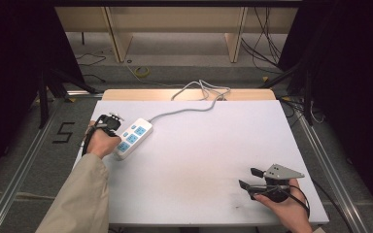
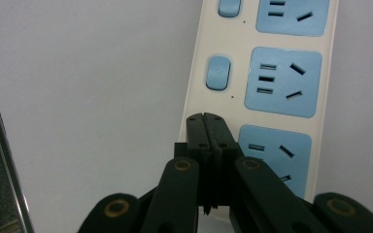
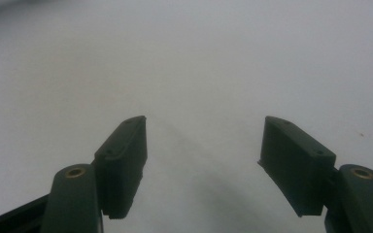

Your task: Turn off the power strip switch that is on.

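Observation:
A white power strip (image 1: pixel 132 138) with blue sockets lies at the left of the white table (image 1: pixel 209 145), its grey cable (image 1: pixel 184 109) running off the far edge. My left gripper (image 1: pixel 115 127) is over the strip's near-left end. In the left gripper view the strip (image 2: pixel 257 73) fills the upper right, and the left gripper (image 2: pixel 206 119) has its jaws pressed together with nothing between them, the tips over the strip's edge below a blue switch (image 2: pixel 218 73). My right gripper (image 1: pixel 250 177) rests near the table's front right; its jaws stand wide apart (image 3: pixel 204 141) over bare tabletop.
The cable coils (image 1: pixel 209 90) at the table's far edge. A metal rail (image 1: pixel 24 160) runs along the floor on the left, another (image 1: pixel 330 165) on the right. Wooden frame legs (image 1: pixel 119 39) stand behind the table.

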Tool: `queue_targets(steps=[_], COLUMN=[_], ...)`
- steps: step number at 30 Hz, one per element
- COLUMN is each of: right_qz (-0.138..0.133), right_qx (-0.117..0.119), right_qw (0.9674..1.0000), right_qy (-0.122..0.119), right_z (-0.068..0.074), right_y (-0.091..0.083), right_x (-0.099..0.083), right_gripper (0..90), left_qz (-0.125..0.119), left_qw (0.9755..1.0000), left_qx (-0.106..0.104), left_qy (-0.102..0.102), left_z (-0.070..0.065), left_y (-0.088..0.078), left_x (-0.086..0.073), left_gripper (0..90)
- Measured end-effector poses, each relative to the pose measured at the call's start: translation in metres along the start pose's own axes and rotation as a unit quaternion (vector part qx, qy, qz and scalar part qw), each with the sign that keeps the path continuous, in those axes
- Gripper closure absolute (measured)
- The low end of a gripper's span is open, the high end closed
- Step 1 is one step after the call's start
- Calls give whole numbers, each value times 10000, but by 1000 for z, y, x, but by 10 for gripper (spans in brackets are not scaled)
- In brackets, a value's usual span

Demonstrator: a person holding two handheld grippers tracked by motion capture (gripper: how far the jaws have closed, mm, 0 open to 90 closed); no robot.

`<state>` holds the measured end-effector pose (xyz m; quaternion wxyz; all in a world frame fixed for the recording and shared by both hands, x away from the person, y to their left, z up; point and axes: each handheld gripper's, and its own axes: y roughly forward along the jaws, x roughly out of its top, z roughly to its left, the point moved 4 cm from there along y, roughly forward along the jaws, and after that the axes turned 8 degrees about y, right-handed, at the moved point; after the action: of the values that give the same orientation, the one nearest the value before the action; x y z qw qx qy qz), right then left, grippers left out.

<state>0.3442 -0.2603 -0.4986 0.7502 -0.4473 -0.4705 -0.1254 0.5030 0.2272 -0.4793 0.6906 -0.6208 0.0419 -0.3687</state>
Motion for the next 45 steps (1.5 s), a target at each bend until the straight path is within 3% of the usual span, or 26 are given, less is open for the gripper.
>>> queue_targets(steps=[32,34,36,37,42,45], right_qz=[-22,-26,-34,-34,-39,-31], right_qx=[-5,-5,-5,-5,-12,-6], right_qw=[10000,10000,10000,10000,10000,10000], right_qy=[-5,0,1,-1,5,4], right_z=[-1,-1,-1,-1,-1,-1], right_y=[0,0,0,0,-1,-1], right_x=[0,0,0,0,1,0], right_gripper=[345,345,345,345,345,345], left_qz=[-23,-113,-139,-209,-565,-850], left_qw=[9999,9997,9999,9997,9982,9960], left_qx=[115,184,38,85,110,134], left_qy=[106,87,84,56,-180,-228], left_z=[-3,-3,-5,-5,-4,-6], left_y=[-1,-4,-5,-6,-11,-19], left_x=[-1,0,-1,-2,-8,-10], left_gripper=[898,896,897,896,891,815])
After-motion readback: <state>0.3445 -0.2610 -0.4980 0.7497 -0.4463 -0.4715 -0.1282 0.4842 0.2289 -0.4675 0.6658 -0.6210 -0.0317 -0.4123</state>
